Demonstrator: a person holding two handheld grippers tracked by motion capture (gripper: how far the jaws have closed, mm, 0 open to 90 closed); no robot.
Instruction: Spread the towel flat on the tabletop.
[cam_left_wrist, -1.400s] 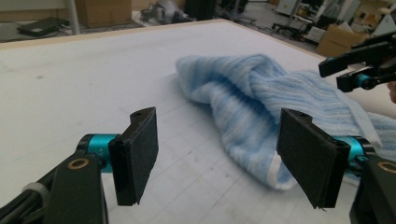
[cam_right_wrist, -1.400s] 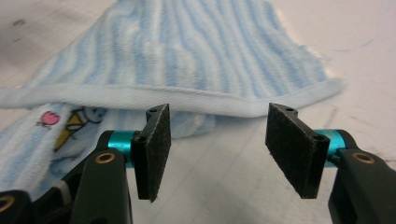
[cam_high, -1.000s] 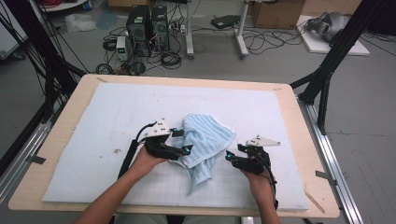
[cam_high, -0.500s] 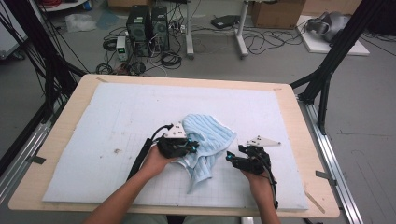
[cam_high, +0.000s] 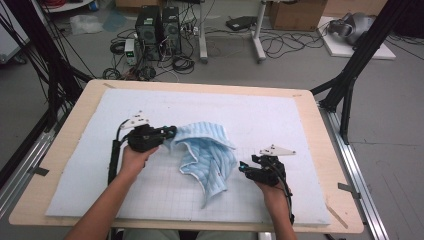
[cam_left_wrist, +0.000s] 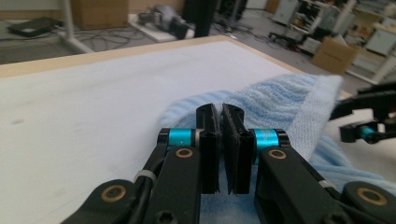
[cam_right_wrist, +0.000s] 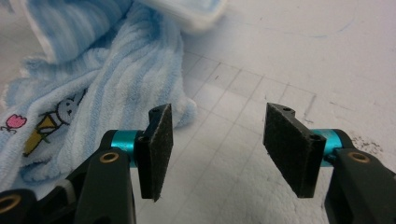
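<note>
Towel (cam_high: 207, 155): pale blue, striped, crumpled in the middle of the white mat (cam_high: 300, 120); one edge is lifted toward the left, a narrow tail trails toward the near edge of the bench (cam_high: 65, 150)
Towel print: small cartoon figures on a fold, seen in the right gripper view (cam_right_wrist: 42, 123)
Left hand-held gripper (cam_high: 170, 132): at the towel's left edge, jaws clamped tight on a thin fold of the cloth; in its own view (cam_left_wrist: 220, 140) the two pads meet with the fabric edge pinched between them
Right hand-held gripper (cam_high: 243, 167): just beside the towel's right side, low over the mat, not touching the cloth
Right jaws: standing apart at a middling gap, having just narrowed a little; nothing between them but bare gridded mat (cam_right_wrist: 217, 154)
Spacing: the two hand-held grippers sit on opposite sides of the towel, the left farther from the person than the right
</note>
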